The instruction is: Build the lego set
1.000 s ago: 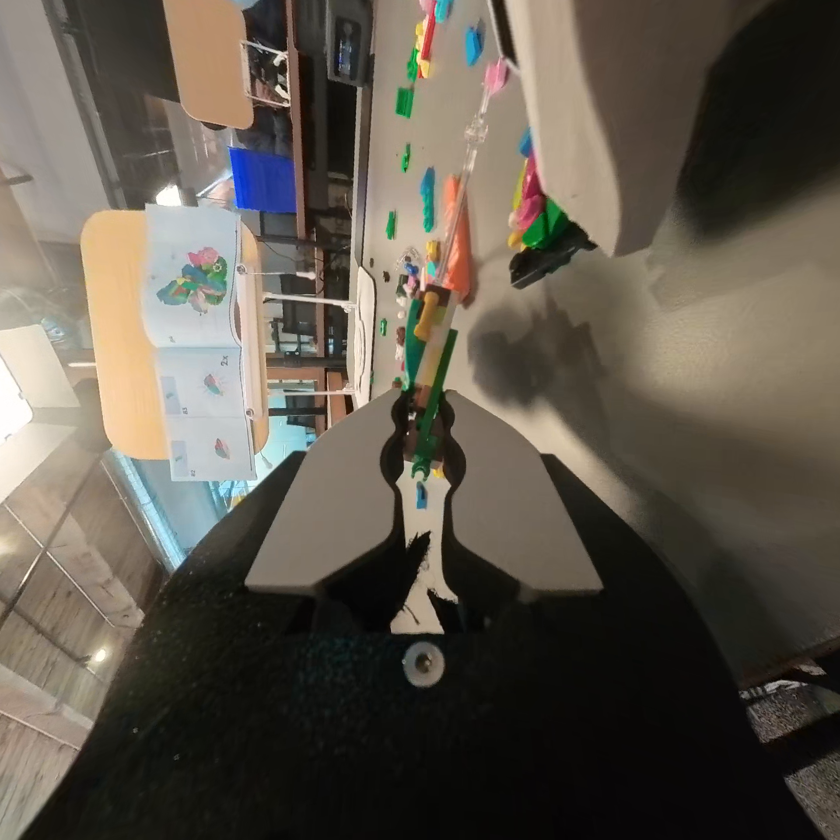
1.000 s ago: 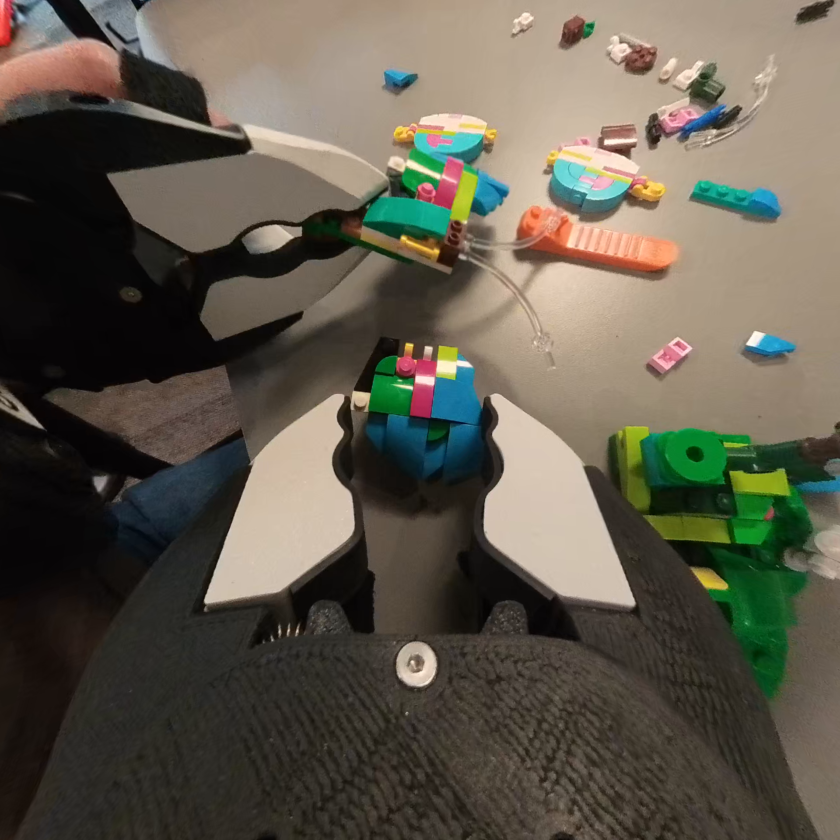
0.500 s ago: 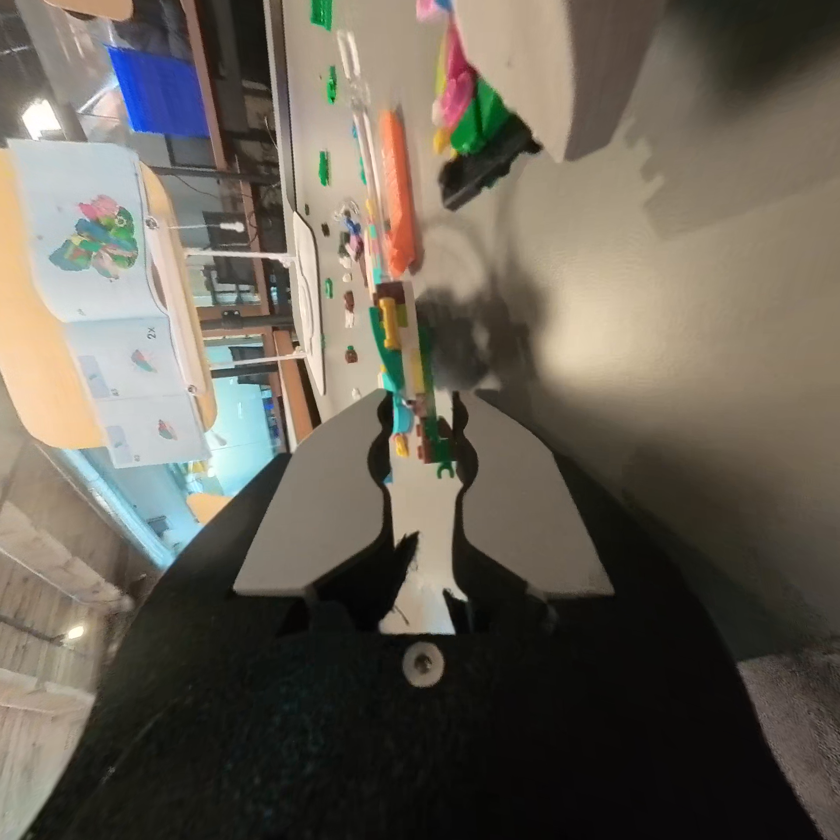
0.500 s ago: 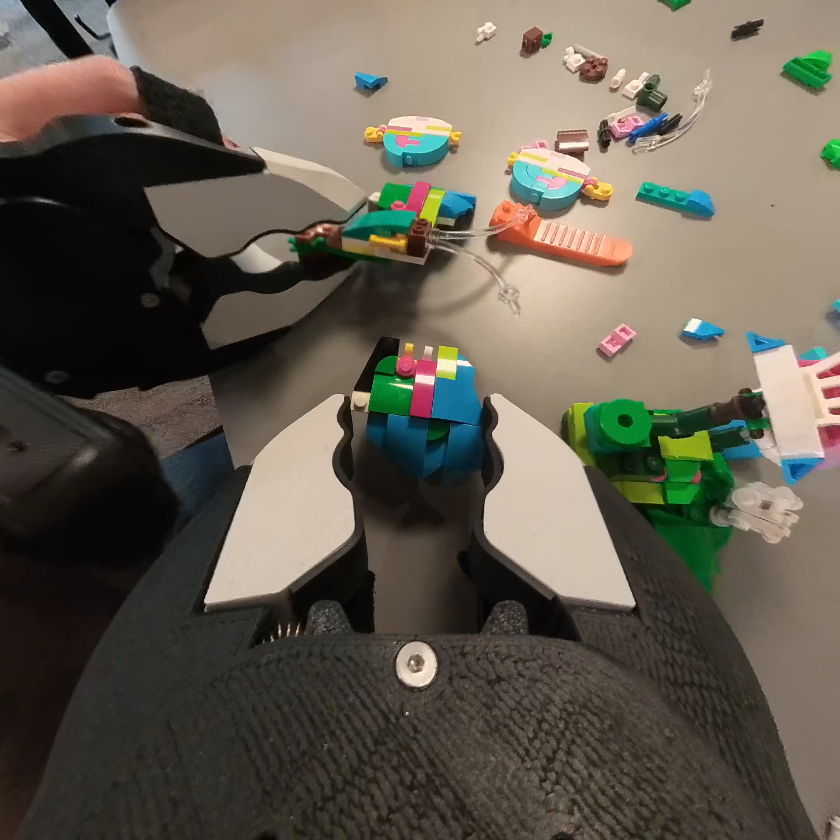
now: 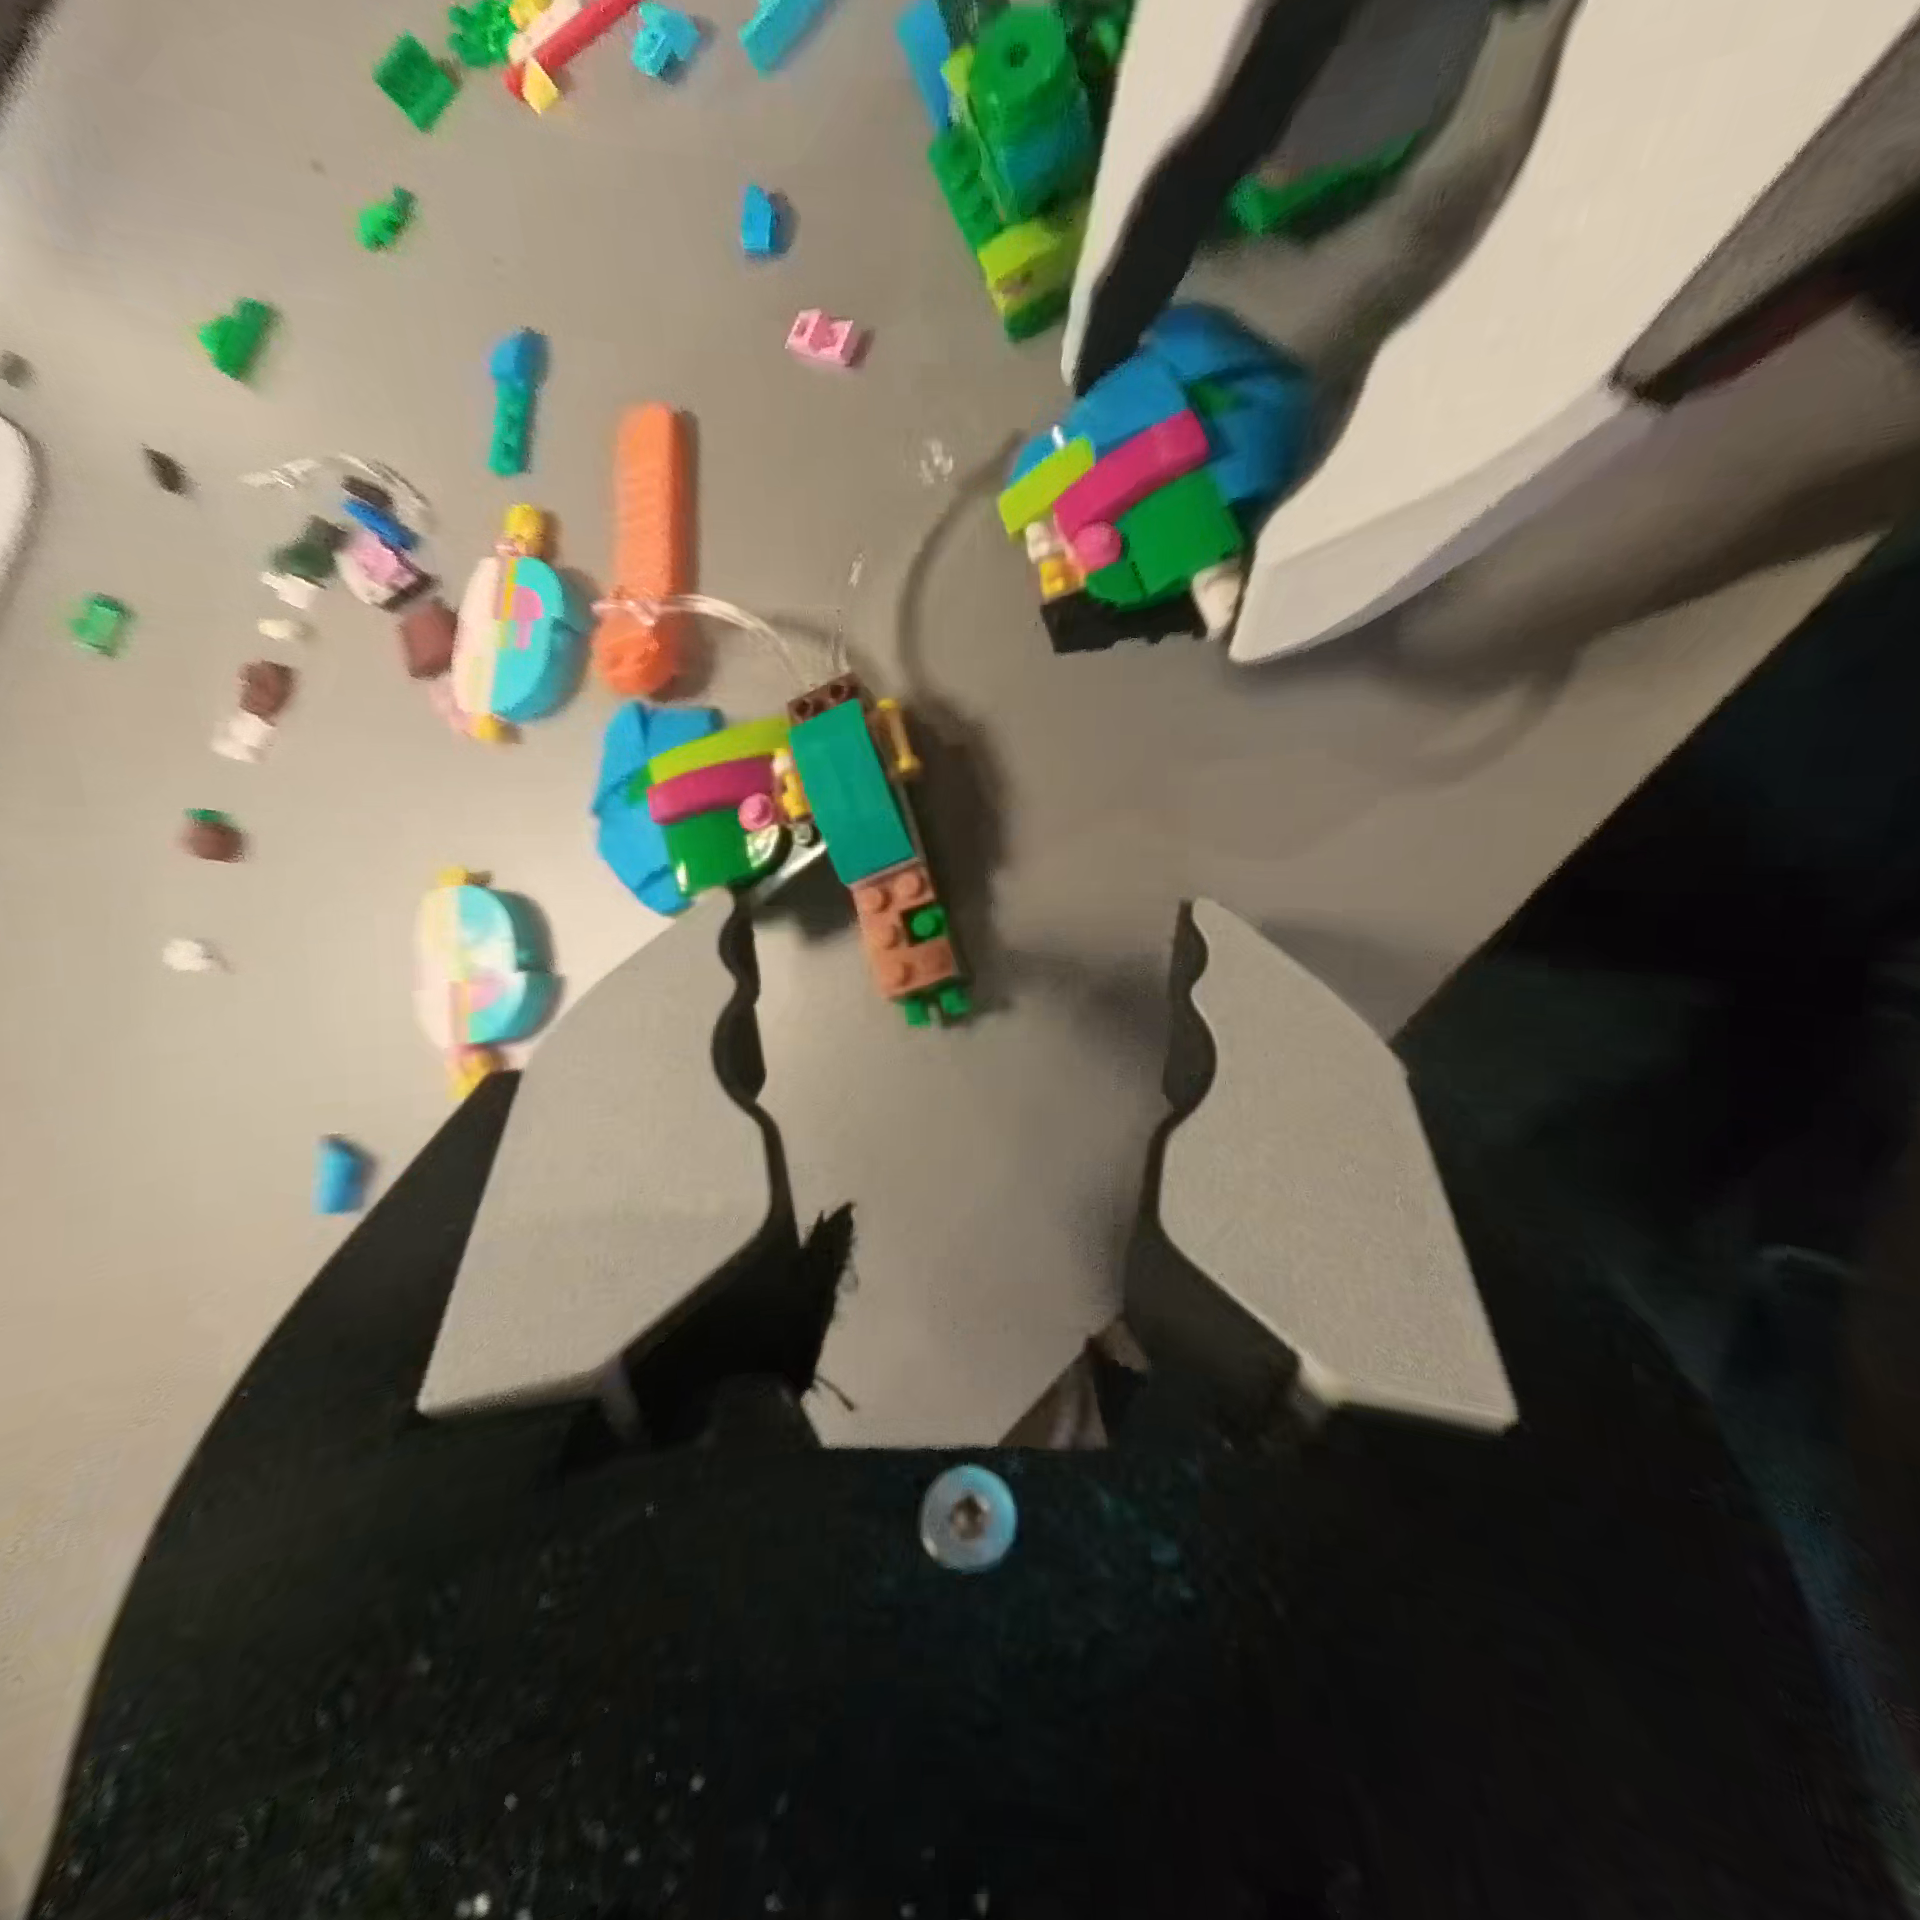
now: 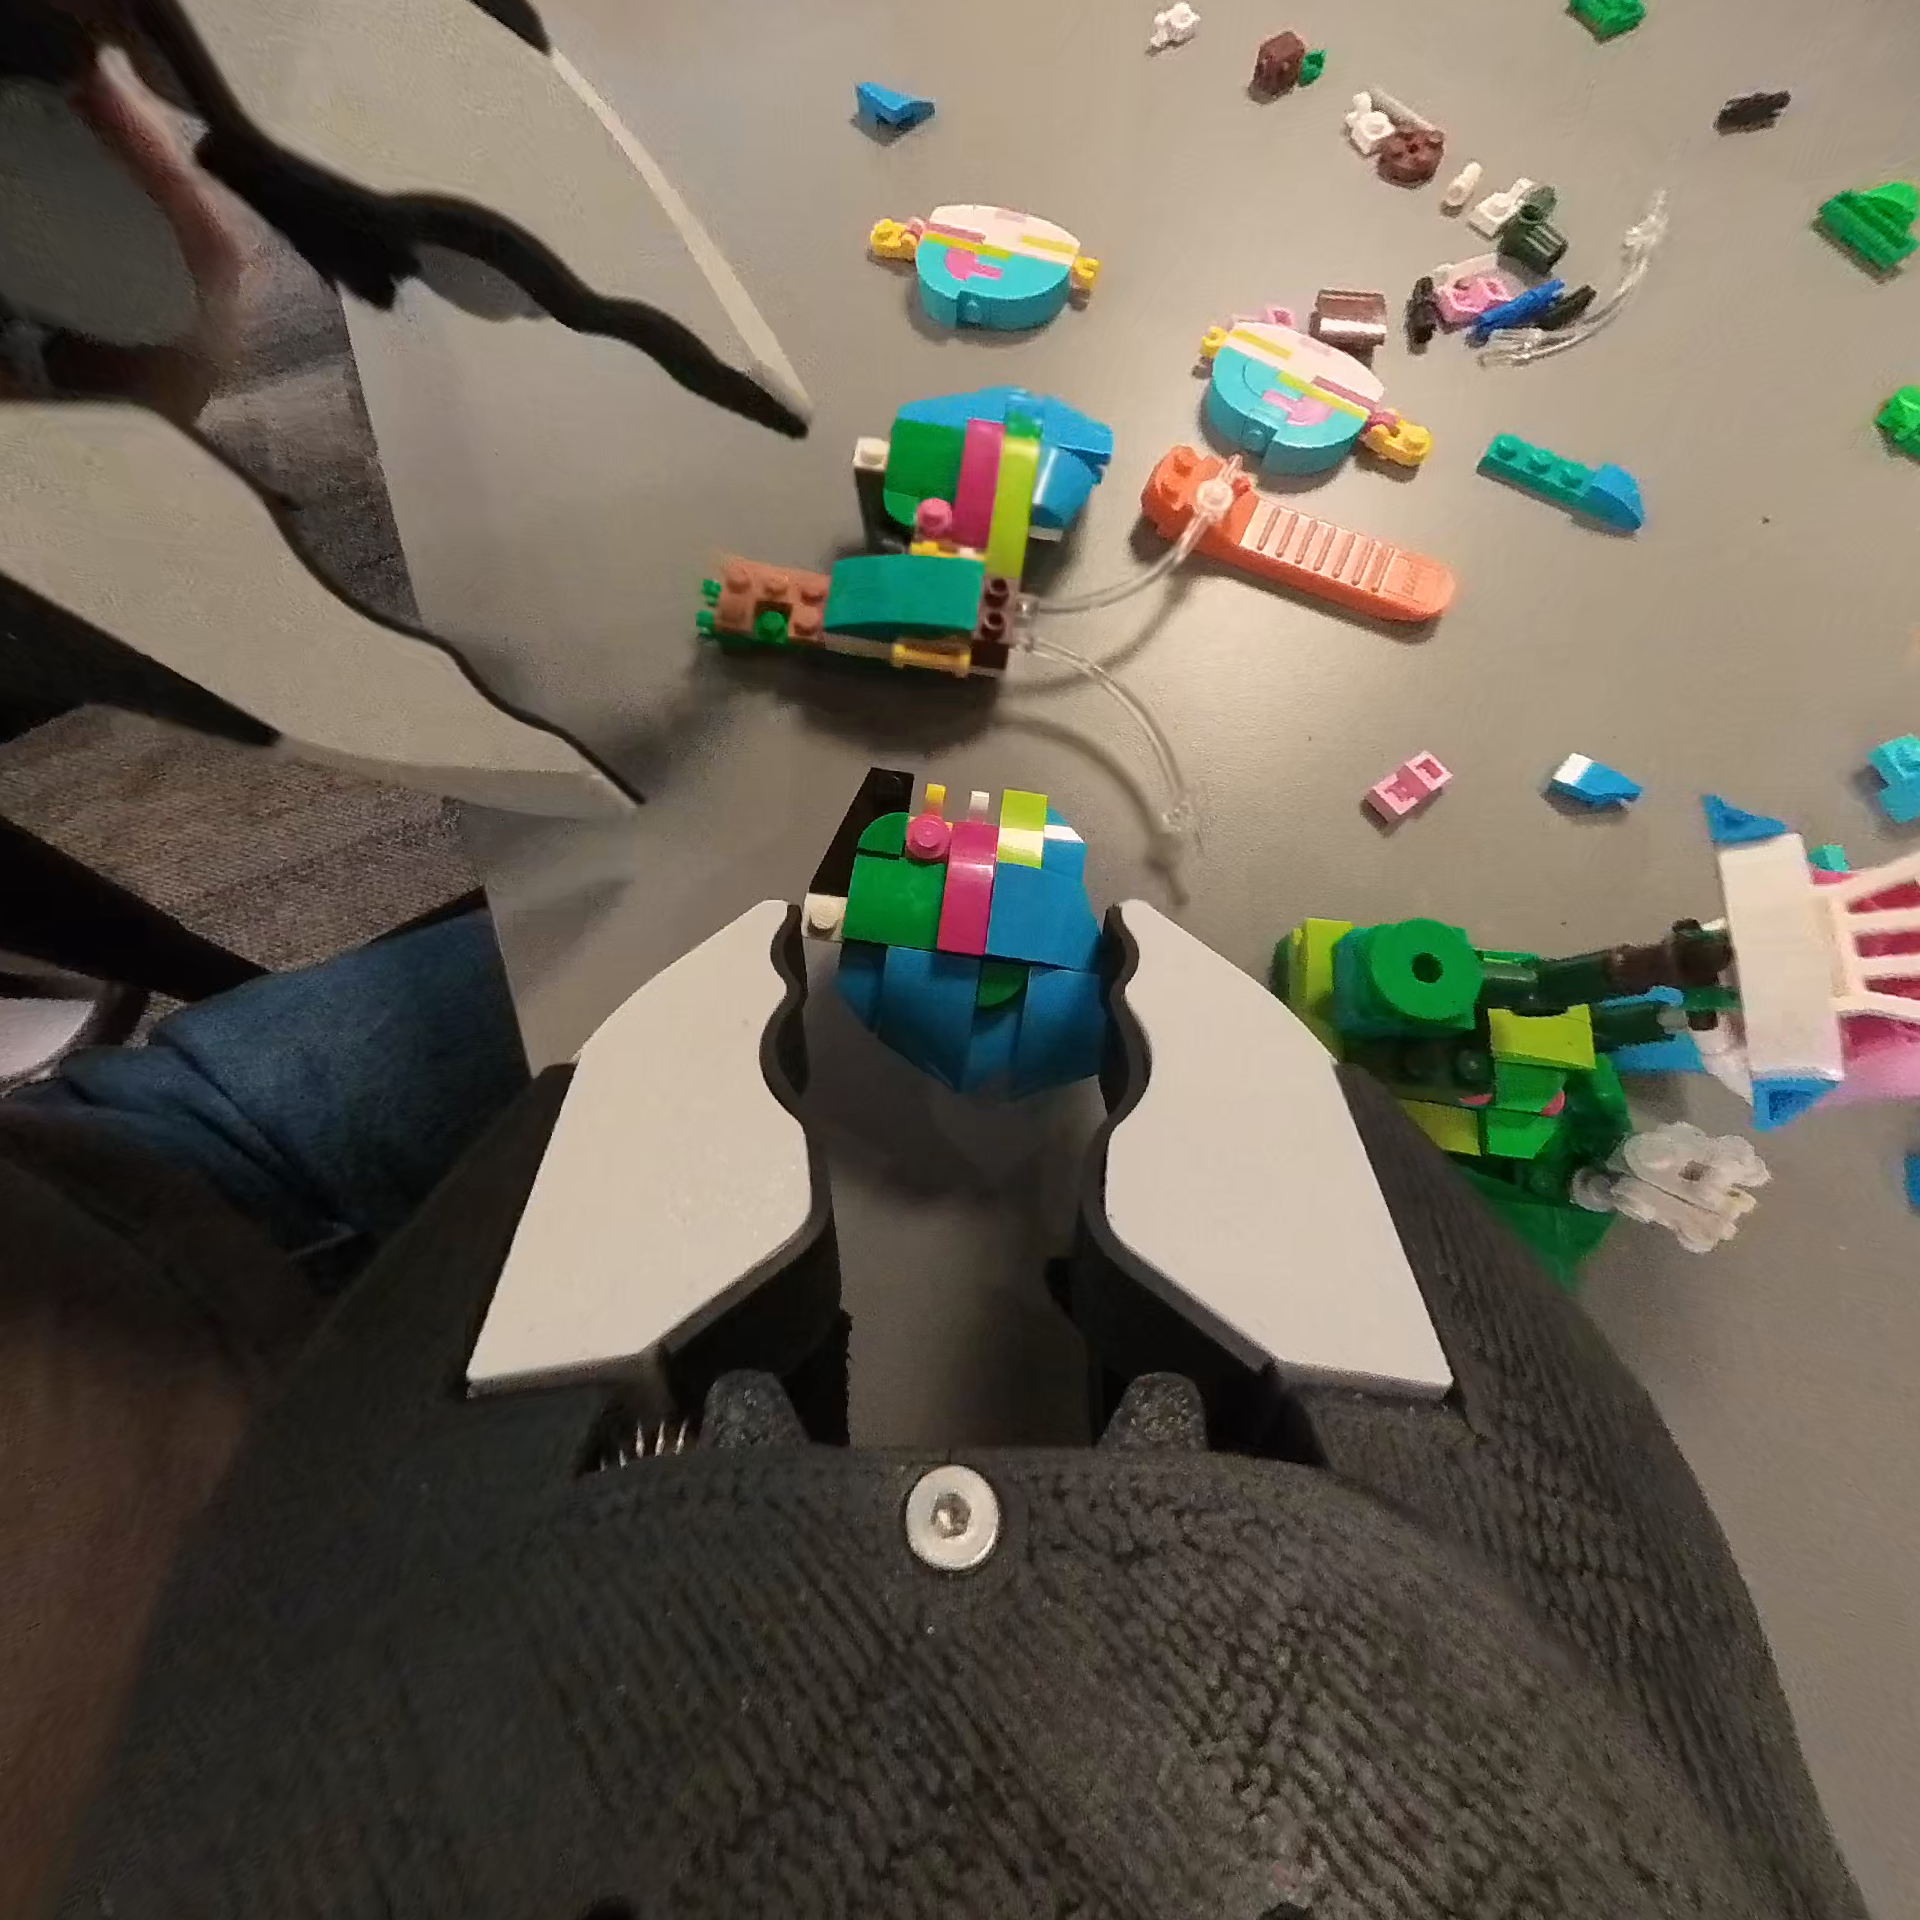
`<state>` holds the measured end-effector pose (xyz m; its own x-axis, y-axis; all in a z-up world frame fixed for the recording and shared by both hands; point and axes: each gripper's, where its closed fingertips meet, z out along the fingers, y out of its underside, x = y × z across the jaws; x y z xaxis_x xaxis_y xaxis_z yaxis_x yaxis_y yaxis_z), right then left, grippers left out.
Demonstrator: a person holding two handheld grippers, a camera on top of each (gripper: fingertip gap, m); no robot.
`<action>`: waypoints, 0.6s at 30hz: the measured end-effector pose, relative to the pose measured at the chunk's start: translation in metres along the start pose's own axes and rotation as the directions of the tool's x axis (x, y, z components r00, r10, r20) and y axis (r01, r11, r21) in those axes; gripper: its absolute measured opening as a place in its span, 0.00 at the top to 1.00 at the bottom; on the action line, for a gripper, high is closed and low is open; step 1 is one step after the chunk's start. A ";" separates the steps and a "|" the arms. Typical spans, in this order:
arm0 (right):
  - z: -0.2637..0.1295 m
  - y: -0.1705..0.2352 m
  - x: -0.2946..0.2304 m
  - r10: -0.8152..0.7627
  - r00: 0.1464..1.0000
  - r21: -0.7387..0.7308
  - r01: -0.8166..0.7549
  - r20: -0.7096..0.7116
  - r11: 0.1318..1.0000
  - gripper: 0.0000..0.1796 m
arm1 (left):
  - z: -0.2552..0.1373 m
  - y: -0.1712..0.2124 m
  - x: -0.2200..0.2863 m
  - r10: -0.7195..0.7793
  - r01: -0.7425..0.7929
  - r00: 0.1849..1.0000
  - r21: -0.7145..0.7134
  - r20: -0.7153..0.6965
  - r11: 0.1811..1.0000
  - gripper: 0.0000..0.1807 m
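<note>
A: Left gripper (image 5: 966,914)?
B: Fingers spread wide apart, holding nothing. It hangs over the grey tabletop (image 5: 1091,790). Blurry frame.

A: What's just ahead of it?
B: The long lego body piece (image 5: 883,831), with a teal top, brown studded end, green clips and clear curved antennae. It lies flat on the tabletop, touching a blue-green-pink wing assembly (image 5: 691,800) on one side.

A: Right gripper (image 6: 956,935)?
B: Fingers clamped on a second wing block (image 6: 966,935), blue underneath, with green, magenta and lime tiles on top and a black plate at the edge. It's held above the tabletop, near the front edge.

A: Other stuff?
B: The orange brick separator (image 6: 1299,545) lies just beyond the body piece. There are two round teal-and-pink assemblies (image 6: 987,270) and (image 6: 1294,400). The green plant build (image 6: 1455,1039) sits right of the right gripper, touching a white-and-pink piece (image 6: 1787,977). Loose small bricks are scattered across the far tabletop. A blue-denim knee (image 6: 312,1049) shows below the tabletop edge.
</note>
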<state>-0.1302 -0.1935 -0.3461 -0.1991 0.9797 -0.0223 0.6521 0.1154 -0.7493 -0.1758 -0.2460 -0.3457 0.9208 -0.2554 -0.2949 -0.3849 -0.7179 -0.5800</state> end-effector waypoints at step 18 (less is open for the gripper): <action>0.008 -0.001 -0.001 -0.097 0.995 -0.053 0.098 0.031 0.994 0.70 | 0.003 -0.003 0.021 -0.372 0.405 0.846 0.007 -0.381 0.914 0.61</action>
<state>-0.1364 -0.1960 -0.3501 -0.2841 0.9583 0.0293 0.6672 0.2195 -0.7118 -0.1555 -0.2476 -0.3525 0.9468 -0.1958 0.2554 0.0204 -0.7555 -0.6549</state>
